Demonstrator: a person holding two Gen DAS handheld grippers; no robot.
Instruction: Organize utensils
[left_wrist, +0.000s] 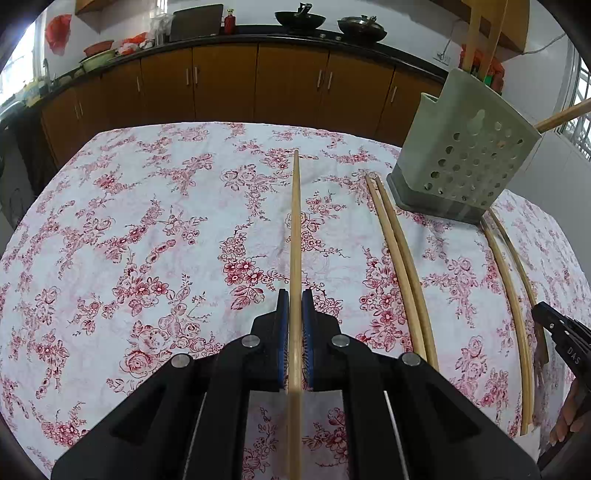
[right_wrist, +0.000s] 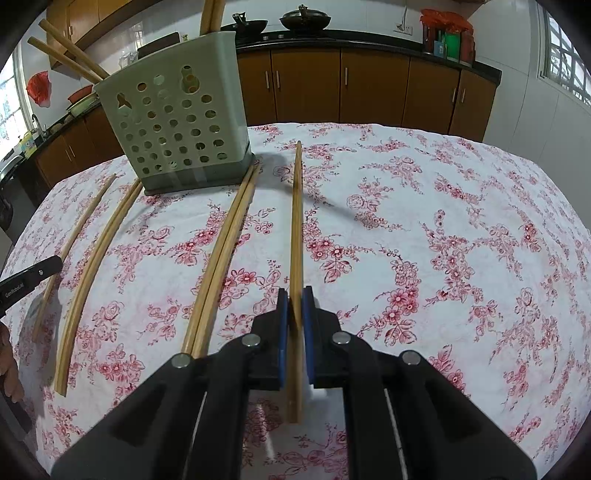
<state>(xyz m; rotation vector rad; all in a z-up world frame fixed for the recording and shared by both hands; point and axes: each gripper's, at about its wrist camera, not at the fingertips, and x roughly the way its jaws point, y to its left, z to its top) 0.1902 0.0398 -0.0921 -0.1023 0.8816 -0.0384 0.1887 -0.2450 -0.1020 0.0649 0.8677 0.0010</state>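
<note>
Between the blue ribbed pads of the left gripper (left_wrist: 295, 306), a slim, round wooden chopstick (left_wrist: 295, 236) sits clamped, its pale shaft running straight away over the table toward the far edge. To its right in the left wrist view, a pair of chopsticks (left_wrist: 400, 266) lies side by side and touching on the cloth, and further right a second pair (left_wrist: 508, 295) curves along the table's right side.

The right gripper (right_wrist: 295, 306), black-bodied with the same blue pads, is closed on a darker, grainier chopstick (right_wrist: 296, 221) whose near end juts back past the jaws. Just left of it in the right wrist view rests a touching pair (right_wrist: 225, 254), then another pair (right_wrist: 96, 262), then a single stick (right_wrist: 74, 236) near the table's left side.

A pale green plastic utensil holder (right_wrist: 177, 122), boxy with round perforations across its face, stands upright on a grey base at the far part of the table, with several wooden chopsticks (right_wrist: 70, 55) already leaning out of its top.

Under it all lies a white tablecloth (right_wrist: 443, 240) printed with red flowers, lightly wrinkled. Behind, brown wooden cabinets (right_wrist: 369, 88) under a dark counter carry two black woks (right_wrist: 304, 18).
</note>
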